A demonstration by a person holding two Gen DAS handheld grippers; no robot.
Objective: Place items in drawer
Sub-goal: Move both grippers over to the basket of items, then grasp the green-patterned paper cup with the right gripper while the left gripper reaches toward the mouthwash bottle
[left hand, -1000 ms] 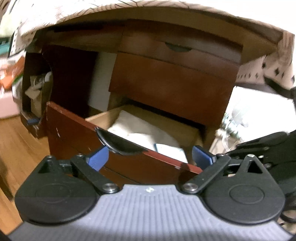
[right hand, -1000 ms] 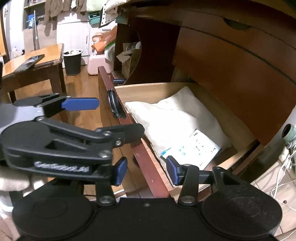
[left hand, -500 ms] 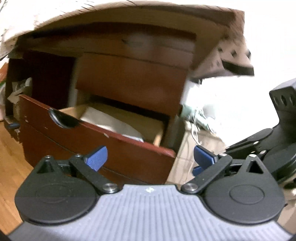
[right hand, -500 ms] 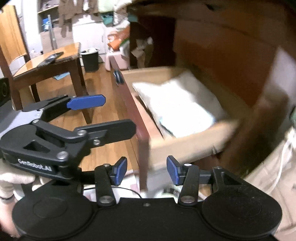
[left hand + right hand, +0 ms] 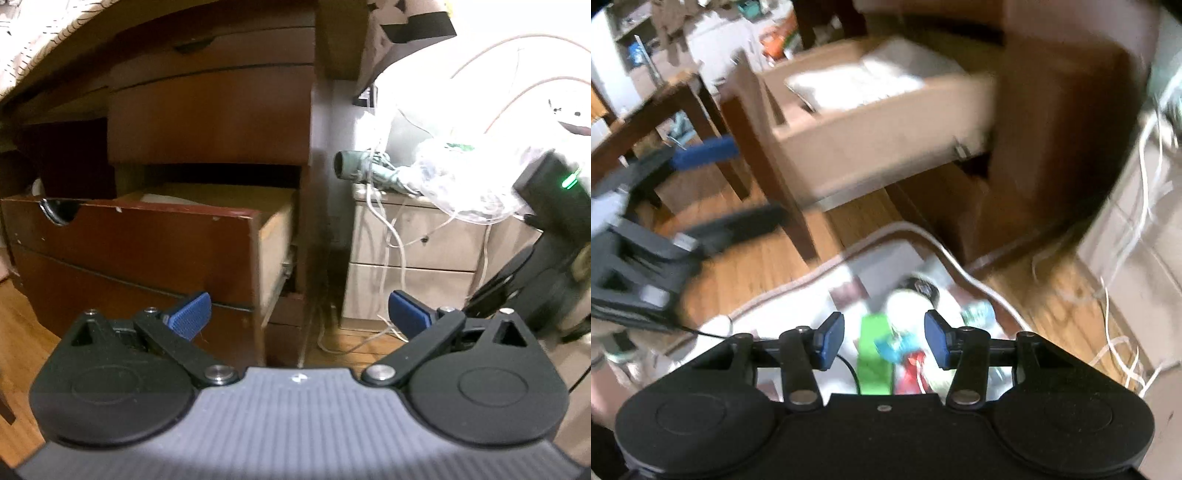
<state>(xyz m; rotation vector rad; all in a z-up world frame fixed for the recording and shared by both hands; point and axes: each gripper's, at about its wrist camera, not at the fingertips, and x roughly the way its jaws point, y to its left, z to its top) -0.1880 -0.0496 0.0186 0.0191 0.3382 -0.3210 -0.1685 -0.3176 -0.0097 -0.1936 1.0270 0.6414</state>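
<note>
The open wooden drawer (image 5: pixel 155 236) juts from the dark desk; a white cloth bag (image 5: pixel 857 81) lies inside it. My left gripper (image 5: pixel 299 317) is open and empty, in front of the drawer's right corner. My right gripper (image 5: pixel 884 341) is open and empty, angled down over a pile of items on the floor: a green packet (image 5: pixel 873 354), a red item (image 5: pixel 912 373) and a white round item (image 5: pixel 905 306). The right wrist view is blurred. The left gripper also shows in the right wrist view (image 5: pixel 701 151).
A white low cabinet (image 5: pixel 413 258) with tangled cables (image 5: pixel 391 221) stands right of the desk. A closed upper drawer (image 5: pixel 210 118) sits above the open one. A wooden table (image 5: pixel 665 107) stands at the left. A white cable (image 5: pixel 923 236) runs over the wooden floor.
Both grippers have swung right and away from the drawer. The right one now tilts down toward the items on the floor. Both stay open.
</note>
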